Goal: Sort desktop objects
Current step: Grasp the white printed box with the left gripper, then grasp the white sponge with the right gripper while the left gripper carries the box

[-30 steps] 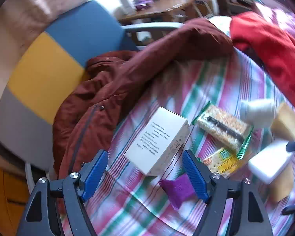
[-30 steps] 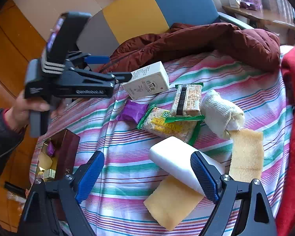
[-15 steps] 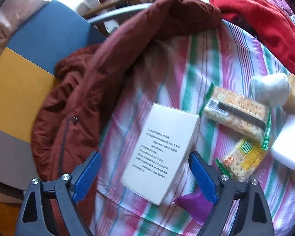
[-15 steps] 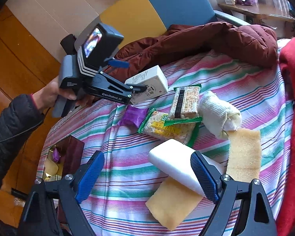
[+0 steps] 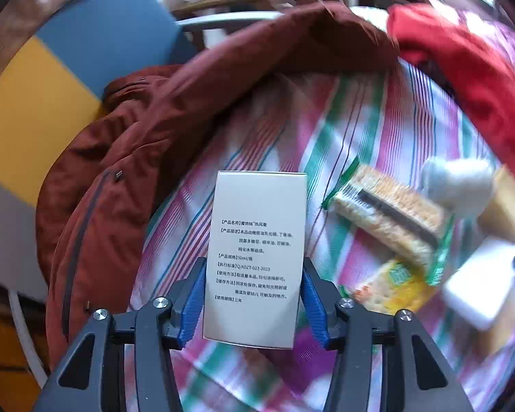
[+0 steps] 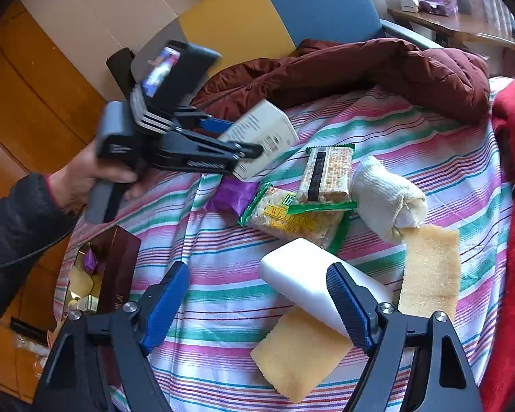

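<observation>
A white box printed with black text lies on the striped cloth. My left gripper is closing on it, and the blue pads touch both long sides. The right wrist view shows that gripper held by a hand, tilted down on the box. My right gripper hovers low over the cloth; its jaws are closing but stand apart, with a corner of a white foam block between them, untouched.
Two cracker packs, a purple packet, a rolled white sock and two yellow sponges lie around. A maroon jacket and a red garment border the cloth. A dark-red box stands at the left edge.
The left gripper came down over the white box and its jaws drew in onto the box's sides. The right gripper stayed in place with its jaws slightly narrower.
</observation>
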